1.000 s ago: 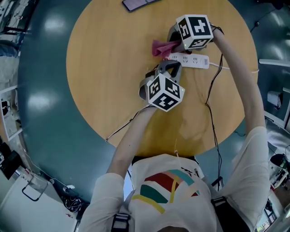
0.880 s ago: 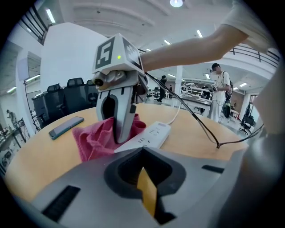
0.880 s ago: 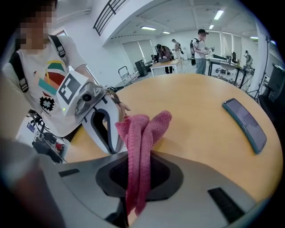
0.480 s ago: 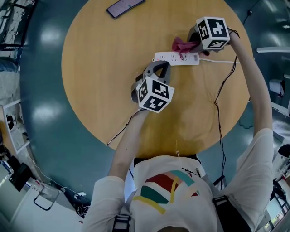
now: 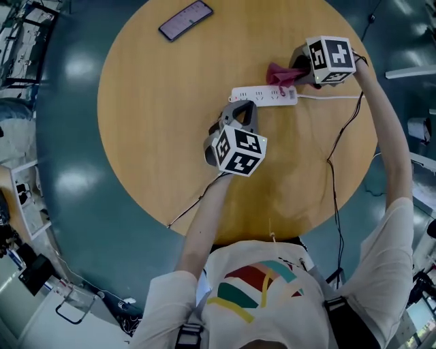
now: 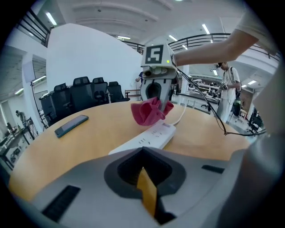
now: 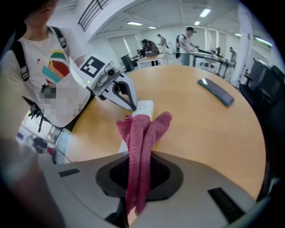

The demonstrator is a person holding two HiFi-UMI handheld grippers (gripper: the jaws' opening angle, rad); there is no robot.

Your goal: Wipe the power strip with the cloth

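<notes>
Right gripper (image 5: 294, 73): my fingers are pinching the pink cloth (image 5: 279, 73) on a fold. A bunch is sticking out past the tips and a tail is hanging back through the jaws. Left gripper (image 5: 242, 105): fingers pressed together, nothing between them.

The power strip (image 5: 264, 94) is lying flat on the round table (image 5: 157, 143), toward its far right edge, long side roughly along that edge. Its white cable (image 5: 330, 97) is running off toward the right edge. I'm holding the cloth at the strip's cable end, touching or just above it; can't tell which. My left tips are sitting at the opposite end of the strip. They look like they're resting on it, but I can't confirm contact. A phone (image 5: 185, 20) is lying well apart, near the far left edge.

Handling, as I'm judging it:
- Strip: light, stiff plastic shell with a smooth face. It's likely sliding on the wood as soon as the cloth drags on it, and the cable is adding a pull at one end. So I'm treating the free end as the place to pin it, pressing down from above rather than trying to clamp it.
- Cloth: soft, limp, light, not slippery. The grip on the fold is looking secure, and enough is sticking out to cover the strip's width.
- Sockets facing up: the cloth could be snagging there, so I'm favouring light pressure.
</notes>
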